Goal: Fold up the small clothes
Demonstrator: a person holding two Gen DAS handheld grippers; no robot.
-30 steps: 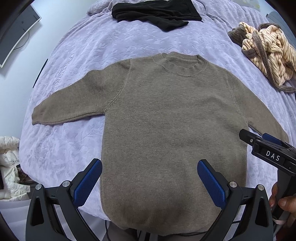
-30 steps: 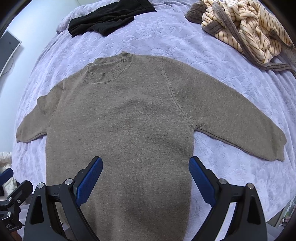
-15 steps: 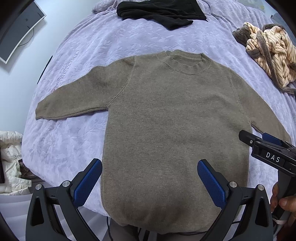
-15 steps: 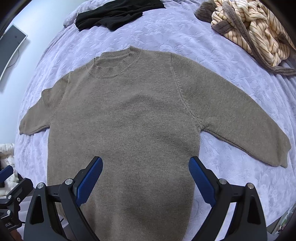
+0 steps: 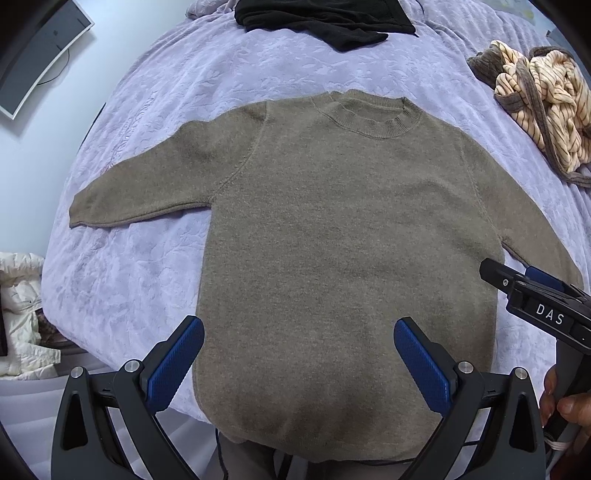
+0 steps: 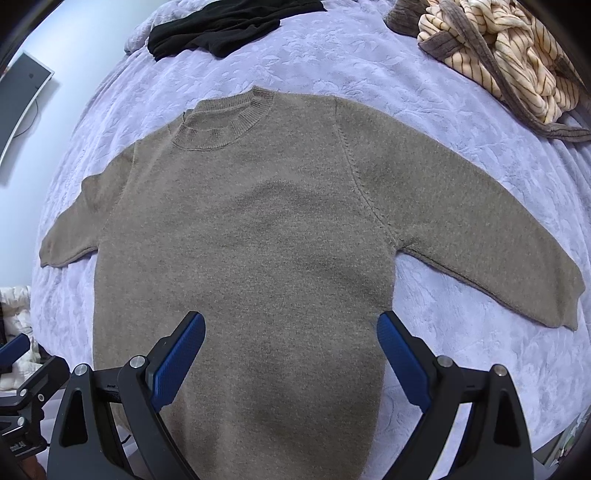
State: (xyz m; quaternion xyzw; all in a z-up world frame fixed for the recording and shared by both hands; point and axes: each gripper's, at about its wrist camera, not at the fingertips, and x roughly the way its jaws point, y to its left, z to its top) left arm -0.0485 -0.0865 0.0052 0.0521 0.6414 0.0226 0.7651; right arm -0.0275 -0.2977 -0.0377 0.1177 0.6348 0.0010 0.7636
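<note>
A small olive-brown knit sweater (image 5: 332, 236) lies flat on the lavender bedspread (image 5: 155, 280), neck away from me, both sleeves spread out; it also shows in the right wrist view (image 6: 266, 236). My left gripper (image 5: 297, 358) is open and empty, hovering over the hem on the sweater's left half. My right gripper (image 6: 290, 350) is open and empty above the lower body. The right gripper also shows at the right edge of the left wrist view (image 5: 532, 291), near the right sleeve.
A black garment (image 5: 325, 18) lies at the far end of the bed. A crumpled cream-and-brown striped garment (image 5: 543, 107) sits at the far right. A white item (image 5: 18, 314) lies off the bed's left side. A monitor (image 5: 40, 62) hangs on the wall.
Both grippers have drifted slightly, so the sweater sits a little further right and down in both views. Both jaws stay open; nothing was grasped.
</note>
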